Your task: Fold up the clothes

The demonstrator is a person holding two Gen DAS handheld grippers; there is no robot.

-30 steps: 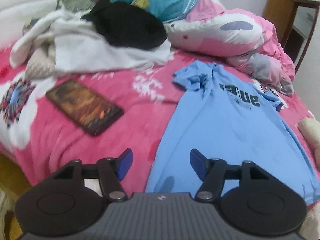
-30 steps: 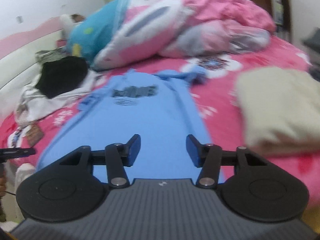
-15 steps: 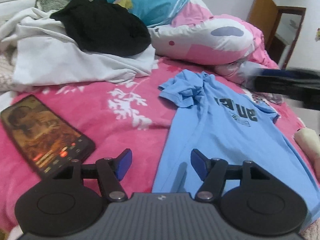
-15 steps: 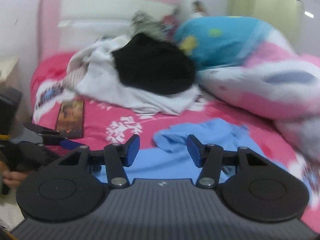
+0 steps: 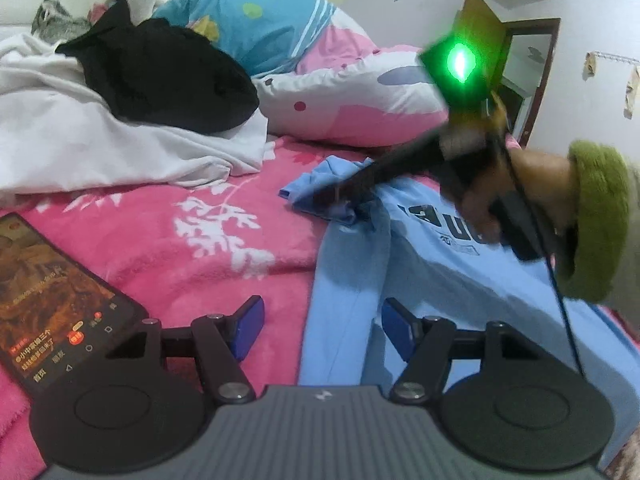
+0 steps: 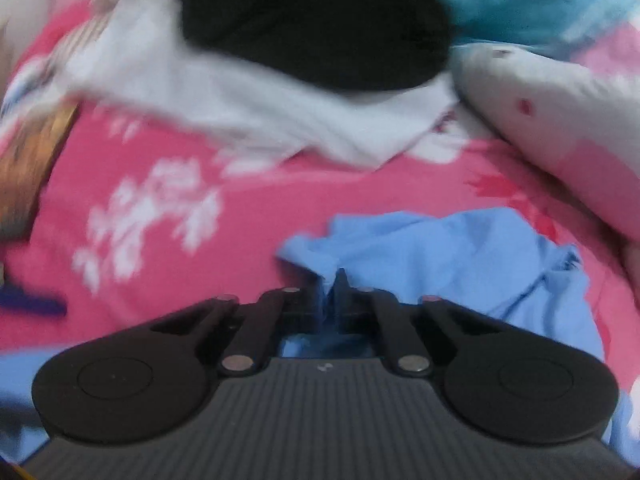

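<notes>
A light blue T-shirt [image 5: 460, 280] with dark lettering lies flat on the pink floral bedspread [image 5: 200, 232]. Its left sleeve [image 5: 320, 188] is bunched up. My left gripper [image 5: 322, 330] is open and empty, low over the shirt's left edge. My right gripper [image 6: 329, 300] is shut on the bunched blue sleeve [image 6: 440, 256]. In the left wrist view the right gripper [image 5: 340, 196] reaches in from the right, held by a hand in a green cuff.
A phone [image 5: 52, 300] with a lit screen lies on the bedspread at the left. A white garment [image 5: 100, 140] and a black one [image 5: 168, 76] are piled behind. Pink and blue pillows [image 5: 340, 92] lie at the back. A wooden door [image 5: 492, 44] stands at the far right.
My right gripper has moved down to the shirt's bunched sleeve and shut on it. My left gripper has moved closer to the shirt's left edge and stays open.
</notes>
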